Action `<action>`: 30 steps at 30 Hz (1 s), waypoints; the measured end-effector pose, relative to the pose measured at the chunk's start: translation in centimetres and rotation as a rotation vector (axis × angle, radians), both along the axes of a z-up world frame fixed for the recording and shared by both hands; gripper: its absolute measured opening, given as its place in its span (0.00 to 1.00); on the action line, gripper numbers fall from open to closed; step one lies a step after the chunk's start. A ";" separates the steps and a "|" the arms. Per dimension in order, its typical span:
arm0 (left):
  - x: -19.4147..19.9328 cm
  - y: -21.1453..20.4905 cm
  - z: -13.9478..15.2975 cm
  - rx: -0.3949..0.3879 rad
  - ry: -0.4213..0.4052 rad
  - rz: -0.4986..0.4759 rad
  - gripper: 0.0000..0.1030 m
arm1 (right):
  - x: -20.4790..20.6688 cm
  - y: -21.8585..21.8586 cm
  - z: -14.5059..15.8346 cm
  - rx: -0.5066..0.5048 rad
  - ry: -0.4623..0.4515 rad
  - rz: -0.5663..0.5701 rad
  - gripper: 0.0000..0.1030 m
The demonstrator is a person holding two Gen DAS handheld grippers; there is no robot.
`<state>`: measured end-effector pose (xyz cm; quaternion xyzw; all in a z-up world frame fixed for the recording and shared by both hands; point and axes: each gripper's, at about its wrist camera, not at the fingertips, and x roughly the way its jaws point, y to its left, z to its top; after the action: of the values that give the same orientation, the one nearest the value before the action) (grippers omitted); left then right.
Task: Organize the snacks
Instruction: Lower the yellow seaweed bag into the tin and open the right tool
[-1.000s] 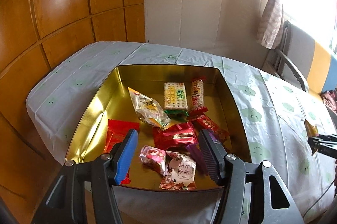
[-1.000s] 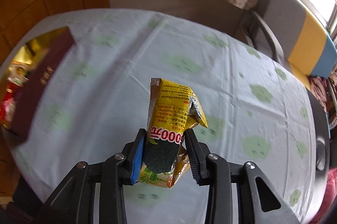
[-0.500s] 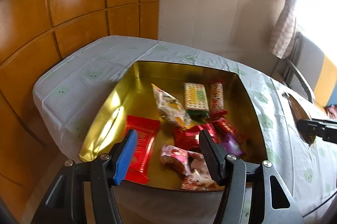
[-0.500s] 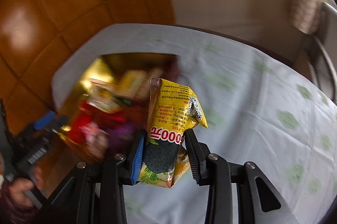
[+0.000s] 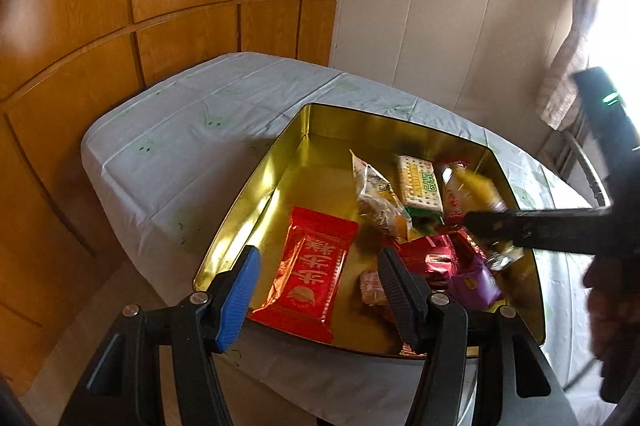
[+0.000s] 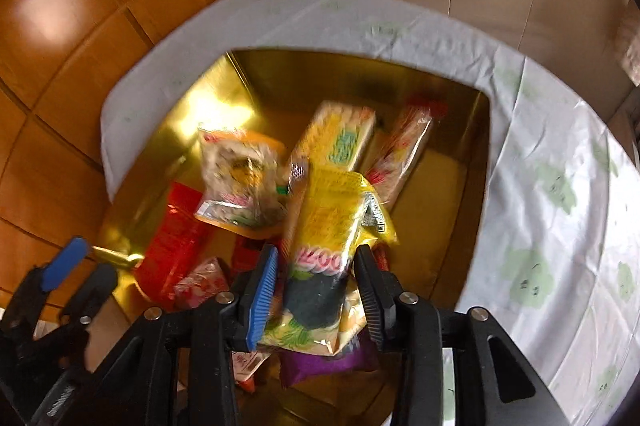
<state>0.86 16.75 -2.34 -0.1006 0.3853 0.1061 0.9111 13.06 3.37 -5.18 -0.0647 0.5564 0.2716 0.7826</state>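
An open gold tin (image 5: 256, 201) stands on the table and holds several wrapped snacks: a red packet (image 5: 312, 278), a green-and-white cracker pack (image 5: 420, 181), a purple packet (image 5: 474, 284). My right gripper (image 6: 316, 266) points down over the tin's right half, and its jaws are opening. A yellow snack packet (image 6: 328, 226) hangs blurred between them, with a gap at the blue pad. The left wrist view shows that gripper (image 5: 486, 226) and the yellow packet (image 5: 478, 187) from the side. My left gripper (image 5: 318, 262) is open and empty at the tin's near edge.
A white cloth with green prints covers the table (image 5: 192, 129). Wood panelling (image 5: 120, 25) rises behind and to the left of the table. A person's hand (image 5: 612, 306) grips the right tool. The cloth (image 6: 552, 226) spreads wide to the tin's right.
The right gripper swung with the yellow packet from the bare cloth to above the tin, and its jaws have parted from the packet. The left gripper drifted left along the tin's near edge.
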 end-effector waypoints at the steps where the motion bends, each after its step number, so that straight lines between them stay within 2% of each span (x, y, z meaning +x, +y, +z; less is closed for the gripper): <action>1: 0.0 0.1 0.0 -0.001 0.001 0.000 0.60 | -0.2 0.0 -0.1 -0.001 -0.003 0.006 0.40; 8: 0.2 0.1 -0.1 -0.005 0.005 0.003 0.60 | -2.3 -0.8 0.6 0.022 -0.059 0.021 0.40; 12: 0.4 -0.4 -0.1 0.002 0.006 0.001 0.65 | -3.3 -0.5 0.2 -0.001 -0.073 0.030 0.37; 17: 0.1 -1.2 0.6 0.023 -0.006 -0.015 0.68 | -3.3 -0.6 0.9 0.019 -0.092 0.008 0.37; 26: -0.6 -2.9 1.7 0.053 -0.033 -0.039 0.74 | -7.2 -4.5 4.1 0.042 -0.250 -0.128 0.39; 30: -1.4 -4.2 2.2 0.065 -0.054 -0.058 0.83 | -9.4 -6.3 4.6 0.017 -0.317 -0.207 0.40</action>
<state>-0.52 12.58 -0.13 -0.0627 0.3597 0.0894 0.9267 3.69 -2.89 -0.60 -0.0424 0.4274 0.1807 0.8848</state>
